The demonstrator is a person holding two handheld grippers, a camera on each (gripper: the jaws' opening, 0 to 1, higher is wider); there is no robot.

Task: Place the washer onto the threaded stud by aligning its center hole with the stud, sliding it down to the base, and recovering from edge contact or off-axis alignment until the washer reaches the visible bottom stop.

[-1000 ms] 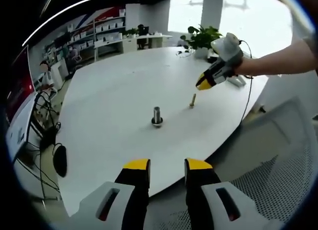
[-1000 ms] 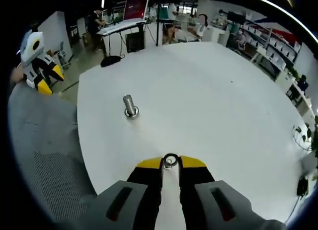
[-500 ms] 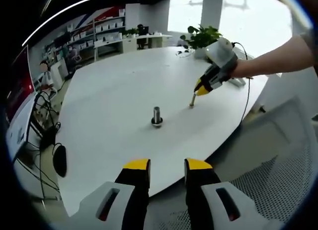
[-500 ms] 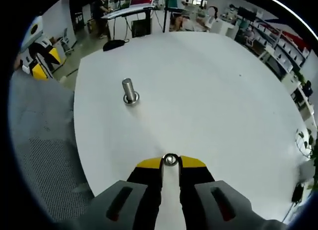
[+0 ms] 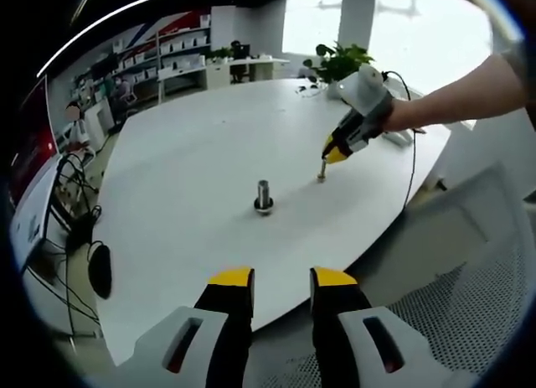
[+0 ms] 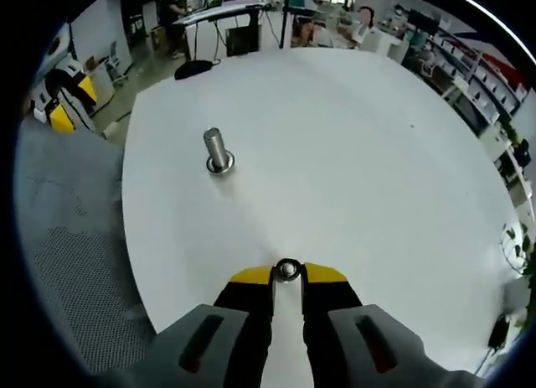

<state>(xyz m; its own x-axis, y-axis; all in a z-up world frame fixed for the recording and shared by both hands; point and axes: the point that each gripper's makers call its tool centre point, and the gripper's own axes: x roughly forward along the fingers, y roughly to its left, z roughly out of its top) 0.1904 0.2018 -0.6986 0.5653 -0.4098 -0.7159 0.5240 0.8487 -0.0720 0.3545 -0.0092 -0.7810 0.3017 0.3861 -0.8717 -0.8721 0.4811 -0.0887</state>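
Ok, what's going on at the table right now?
A person is working with two tools. The right hand-held gripper is shut on a small ring, apparently the washer, and holds it at the top of the small stud on the white table. Whether the hole is over the stud cannot be told. The left hand-held gripper hangs open and empty off the table's edge. A thicker steel post stands untouched nearby.
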